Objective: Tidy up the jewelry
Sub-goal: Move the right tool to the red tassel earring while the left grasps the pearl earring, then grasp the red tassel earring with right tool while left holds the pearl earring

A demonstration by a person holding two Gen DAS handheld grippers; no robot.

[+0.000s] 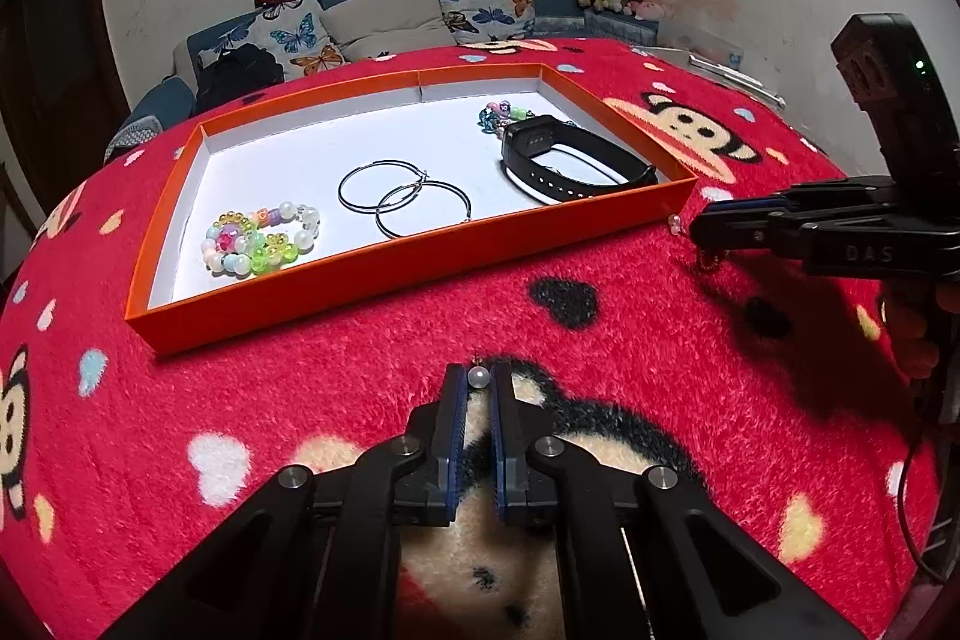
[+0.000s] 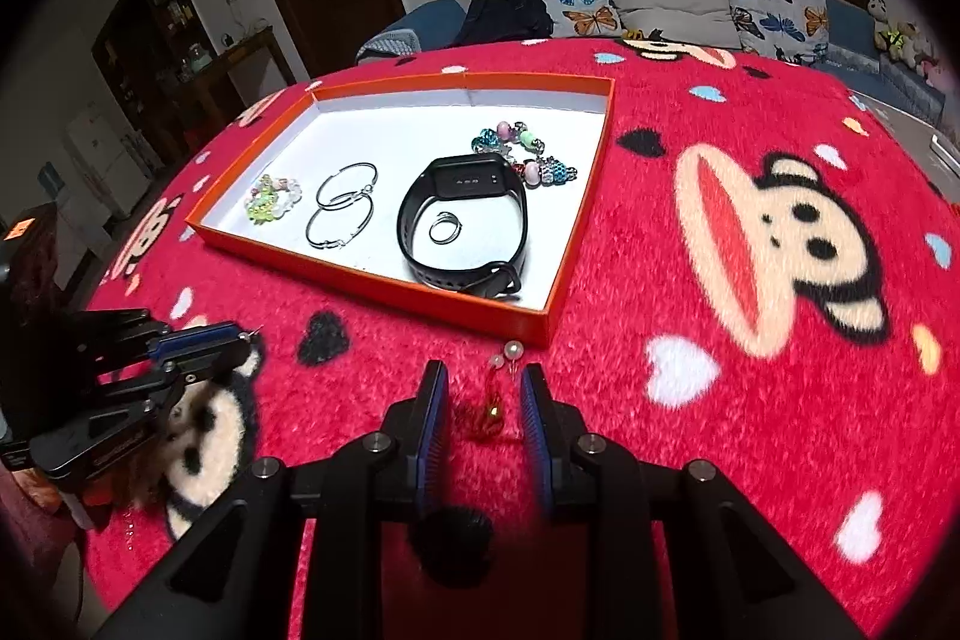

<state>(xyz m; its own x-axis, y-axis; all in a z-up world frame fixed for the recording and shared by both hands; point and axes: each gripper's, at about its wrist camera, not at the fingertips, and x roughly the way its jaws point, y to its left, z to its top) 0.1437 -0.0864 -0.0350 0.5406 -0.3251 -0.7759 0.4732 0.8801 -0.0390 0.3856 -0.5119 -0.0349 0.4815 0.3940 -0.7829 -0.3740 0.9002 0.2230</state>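
In the left wrist view my left gripper (image 1: pixel 478 383) is shut on a small pearl stud earring (image 1: pixel 478 375), low over the red blanket. The right wrist view shows that same gripper (image 2: pixel 243 340) at the left with the stud's pin poking out of its tips. My right gripper (image 2: pixel 483 381) stands open just in front of the orange tray (image 2: pixel 372 280). A red tassel earring with pearls (image 2: pixel 493 409) lies on the blanket between its fingers, not pinched. Seen from the left wrist, the right gripper (image 1: pixel 696 226) sits off the tray's (image 1: pixel 420 262) near right corner.
The tray holds colourful bead bracelets (image 1: pixel 261 235), two silver hoops (image 1: pixel 402 199), a black watch band (image 1: pixel 576 166), a charm bracelet (image 2: pixel 528 154) and a small ring (image 2: pixel 444 227). A sofa with butterfly cushions (image 1: pixel 474 4) stands behind the table.
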